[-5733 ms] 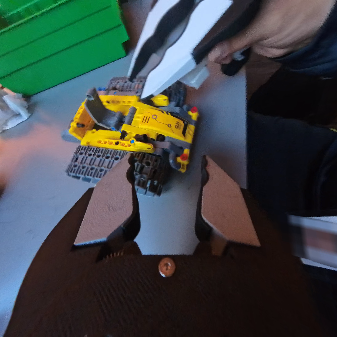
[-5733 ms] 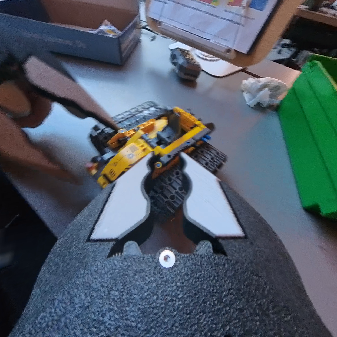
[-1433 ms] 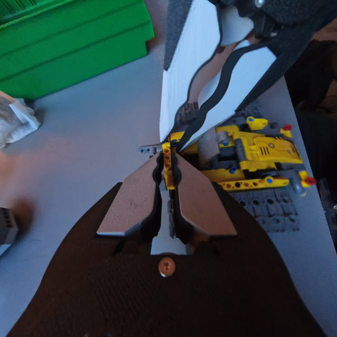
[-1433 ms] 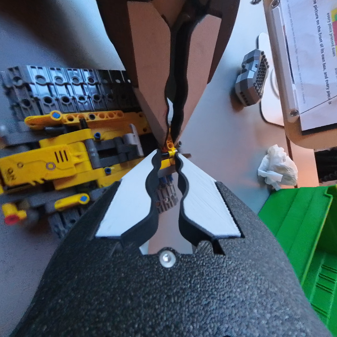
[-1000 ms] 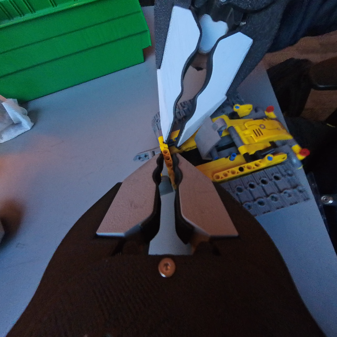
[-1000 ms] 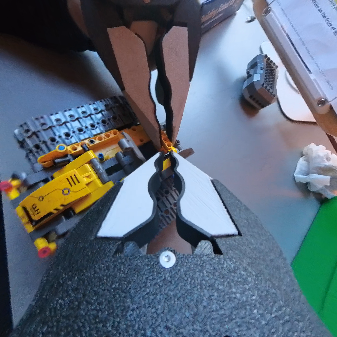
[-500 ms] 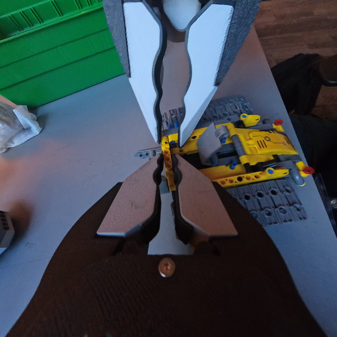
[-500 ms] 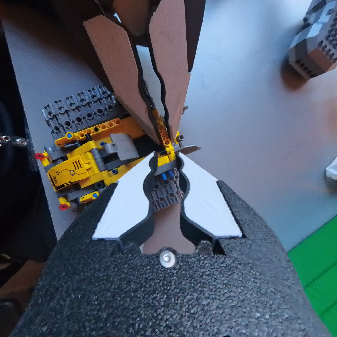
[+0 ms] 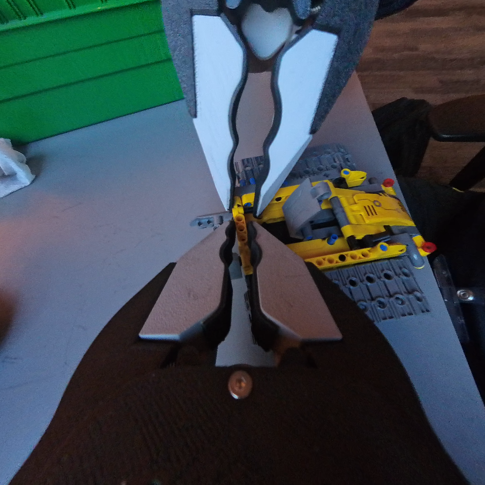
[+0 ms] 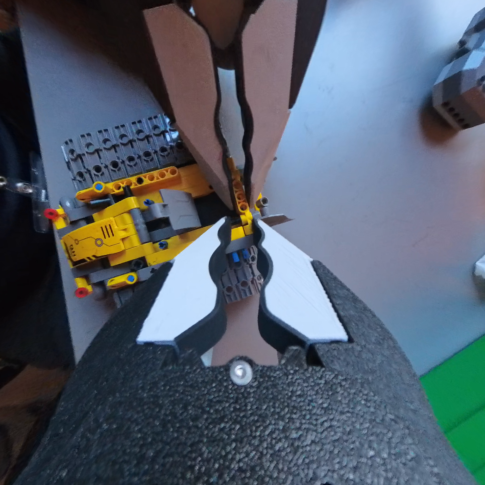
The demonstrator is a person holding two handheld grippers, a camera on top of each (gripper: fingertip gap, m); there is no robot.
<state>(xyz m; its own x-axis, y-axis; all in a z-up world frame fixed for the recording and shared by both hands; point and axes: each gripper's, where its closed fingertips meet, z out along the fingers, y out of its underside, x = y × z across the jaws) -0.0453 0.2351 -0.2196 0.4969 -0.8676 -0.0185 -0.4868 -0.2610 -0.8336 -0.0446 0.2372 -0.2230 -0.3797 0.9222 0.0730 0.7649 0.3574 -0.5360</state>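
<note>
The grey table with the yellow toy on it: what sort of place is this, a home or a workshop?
Probably a work or lab desk, not a home. The grey table holds a yellow brick-built tracked vehicle, gripped by both grippers, beside a green plastic bin and a grey block-shaped part.

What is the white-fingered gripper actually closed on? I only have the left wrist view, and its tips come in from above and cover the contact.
Observer: In the right wrist view, the right gripper has its tips clamped on a small yellow piece at the front end of the yellow tracked toy vehicle.
Operator: Is anything lying on the table outside my frame?
Observer: Yes. A grey blocky piece sits on the table, well apart from the vehicle, off to one side past the left gripper.
</note>
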